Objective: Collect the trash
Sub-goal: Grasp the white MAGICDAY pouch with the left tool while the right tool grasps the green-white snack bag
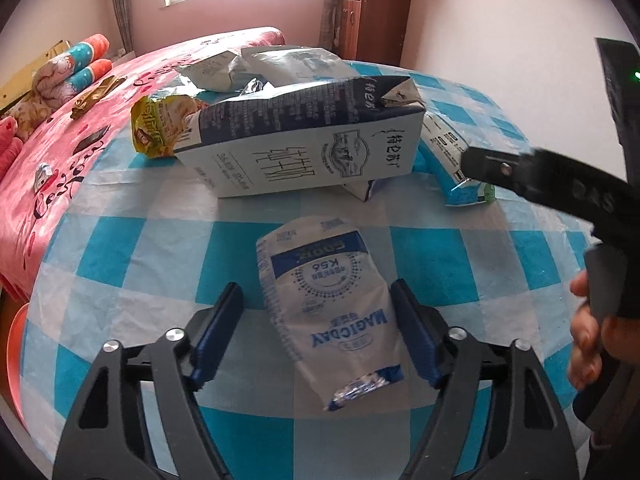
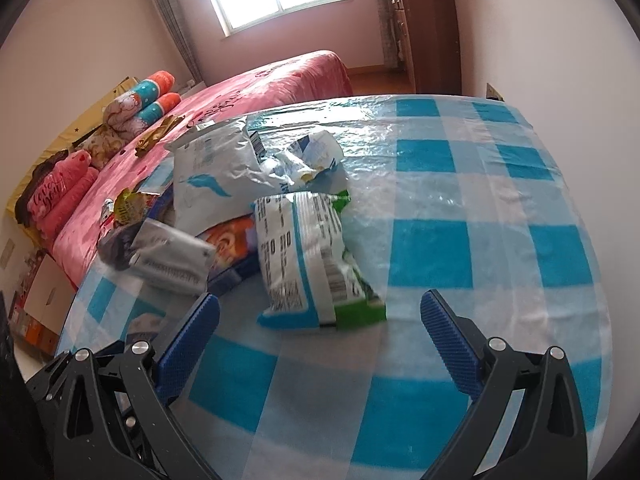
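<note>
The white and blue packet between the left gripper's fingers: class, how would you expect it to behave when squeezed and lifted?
The white and blue packet is creased, with a torn end, so it probably crumples rather than resisting. It lies flat, likely empty and light. Its glossy film may slip, though the left gripper has ribbed blue pads that should help.

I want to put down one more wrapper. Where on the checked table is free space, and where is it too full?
Free: the checked cloth right of the green-edged packet, out to the table's far and right edges. Also the strip between the milk carton and the white pouch. Crowded: the left side toward the bed, where wrappers pile together.
</note>
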{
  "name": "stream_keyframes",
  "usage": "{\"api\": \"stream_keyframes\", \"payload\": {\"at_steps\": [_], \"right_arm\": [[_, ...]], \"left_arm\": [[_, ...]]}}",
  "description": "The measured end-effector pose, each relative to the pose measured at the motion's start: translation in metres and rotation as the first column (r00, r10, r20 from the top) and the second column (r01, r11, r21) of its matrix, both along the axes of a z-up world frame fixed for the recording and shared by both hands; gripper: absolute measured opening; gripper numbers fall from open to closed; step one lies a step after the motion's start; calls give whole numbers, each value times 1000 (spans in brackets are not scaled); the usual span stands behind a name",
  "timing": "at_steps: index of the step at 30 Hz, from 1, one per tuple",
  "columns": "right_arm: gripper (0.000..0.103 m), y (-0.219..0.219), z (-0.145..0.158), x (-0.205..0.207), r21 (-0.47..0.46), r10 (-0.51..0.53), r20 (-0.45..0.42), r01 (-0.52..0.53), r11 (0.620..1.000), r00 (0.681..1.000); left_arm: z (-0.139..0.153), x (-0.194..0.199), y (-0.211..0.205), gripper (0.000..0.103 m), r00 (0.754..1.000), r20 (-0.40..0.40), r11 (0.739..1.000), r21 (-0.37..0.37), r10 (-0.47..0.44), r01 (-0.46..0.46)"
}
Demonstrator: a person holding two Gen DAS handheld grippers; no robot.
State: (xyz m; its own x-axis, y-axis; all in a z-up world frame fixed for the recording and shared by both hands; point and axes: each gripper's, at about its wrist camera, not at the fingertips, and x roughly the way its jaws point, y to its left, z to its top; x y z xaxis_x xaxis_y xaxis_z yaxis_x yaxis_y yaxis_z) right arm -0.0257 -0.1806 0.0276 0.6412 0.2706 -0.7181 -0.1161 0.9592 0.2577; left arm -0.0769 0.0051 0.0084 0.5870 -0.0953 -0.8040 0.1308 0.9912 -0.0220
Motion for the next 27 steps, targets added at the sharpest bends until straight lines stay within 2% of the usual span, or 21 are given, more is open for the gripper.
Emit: {"api": "stream_keyframes", "payload": {"at_steps": [4,14,17,27], "right_arm": [[98,2,-4,16,-4,2,-1,-2,1000,1000],[95,11,-8,35,-43,15,6,-15,999,1000],[79,16,-10,36,-59,26,4,-25,998,1000],[79,19,-18,33,-51,22,-10,-22,998,1000]], "left_arm": [[1,0,1,63,1000,13,1000,15,-4,3],[2,-1,11,62,1000,10,999,-40,-13,13],[2,0,15,62,1000,11,998,-57,-14,15],[2,-1,26,62,1000,15,997,-80,-18,19]]}}
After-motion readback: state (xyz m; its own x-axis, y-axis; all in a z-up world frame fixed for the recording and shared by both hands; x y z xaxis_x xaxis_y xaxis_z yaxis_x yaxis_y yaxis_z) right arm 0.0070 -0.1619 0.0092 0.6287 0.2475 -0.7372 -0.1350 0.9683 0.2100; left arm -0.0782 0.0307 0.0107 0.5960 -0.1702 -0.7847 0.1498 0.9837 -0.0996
